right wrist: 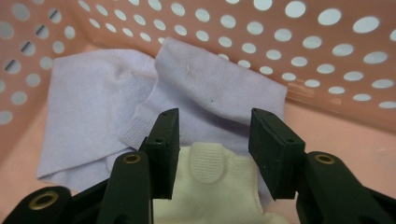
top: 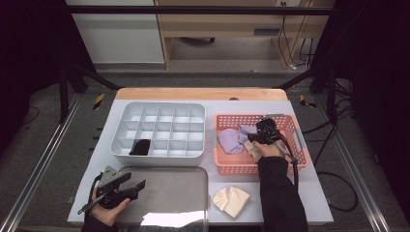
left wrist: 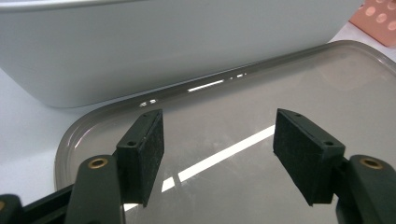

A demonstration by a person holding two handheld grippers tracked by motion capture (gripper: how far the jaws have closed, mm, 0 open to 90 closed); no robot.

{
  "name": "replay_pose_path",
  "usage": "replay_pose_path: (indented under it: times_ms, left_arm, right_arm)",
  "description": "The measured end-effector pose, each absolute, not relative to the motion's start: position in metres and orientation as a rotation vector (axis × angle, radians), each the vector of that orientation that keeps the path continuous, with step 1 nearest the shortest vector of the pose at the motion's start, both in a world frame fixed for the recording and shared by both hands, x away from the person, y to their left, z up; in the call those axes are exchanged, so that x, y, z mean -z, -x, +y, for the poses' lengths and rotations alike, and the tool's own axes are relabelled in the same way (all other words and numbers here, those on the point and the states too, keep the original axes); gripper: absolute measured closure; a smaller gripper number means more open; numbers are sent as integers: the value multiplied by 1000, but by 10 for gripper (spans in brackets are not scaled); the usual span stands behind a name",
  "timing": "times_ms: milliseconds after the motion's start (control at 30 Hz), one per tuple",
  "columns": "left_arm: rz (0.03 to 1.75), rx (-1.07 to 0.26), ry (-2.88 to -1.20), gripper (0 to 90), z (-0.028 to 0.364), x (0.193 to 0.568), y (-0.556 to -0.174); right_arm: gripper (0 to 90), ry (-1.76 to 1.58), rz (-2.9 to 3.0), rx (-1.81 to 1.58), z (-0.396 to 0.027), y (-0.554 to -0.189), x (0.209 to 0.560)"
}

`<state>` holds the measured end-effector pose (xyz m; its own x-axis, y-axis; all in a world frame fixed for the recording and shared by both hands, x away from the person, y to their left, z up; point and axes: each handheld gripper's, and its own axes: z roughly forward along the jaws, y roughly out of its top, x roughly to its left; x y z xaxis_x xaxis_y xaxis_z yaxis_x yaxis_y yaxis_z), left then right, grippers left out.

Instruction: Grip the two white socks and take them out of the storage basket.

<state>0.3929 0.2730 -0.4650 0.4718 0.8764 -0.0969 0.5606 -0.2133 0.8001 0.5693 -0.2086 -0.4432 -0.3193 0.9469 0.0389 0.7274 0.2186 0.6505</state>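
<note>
My right gripper (top: 261, 134) points down into the pink perforated basket (top: 227, 166). In the right gripper view a cream knitted cloth (right wrist: 210, 182) fills the gap between the half-closed jaws, and both pads (right wrist: 168, 154) touch it. A lavender cloth (right wrist: 187, 88) lies flat under it on the basket floor and also shows in the high view (top: 233, 138). My left gripper (top: 126, 186) rests low over the near left corner of the grey tray (top: 179, 193). Its jaws stand wide apart over bare tray (left wrist: 280, 93), with nothing between the fingers.
A white compartment box (top: 159, 108) stands behind the grey tray, with a black item (top: 140, 146) in a front cell. Its white side wall (left wrist: 163, 46) rises close ahead of the left gripper. A second cream cloth (top: 231, 200) lies on the table near the front edge.
</note>
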Motion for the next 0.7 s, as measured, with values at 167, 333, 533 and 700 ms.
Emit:
replay_pose_path:
  times_ms: [167, 333, 533, 700]
  left_arm:
    - [1199, -488, -1900, 333, 273, 465, -393]
    - [1199, -488, -1899, 333, 273, 465, -393]
    - [1199, -490, -1897, 333, 274, 464, -392]
    - [1200, -491, -1896, 333, 274, 464, -392]
  right_arm:
    - [631, -1562, 2172, -778, -207, -572, 446]
    - [746, -1549, 2216, -716, -203, -573, 449]
    - [855, -1536, 2215, -704, -202, -572, 447]
    - [869, -1526, 2135, -795, -206, -567, 438]
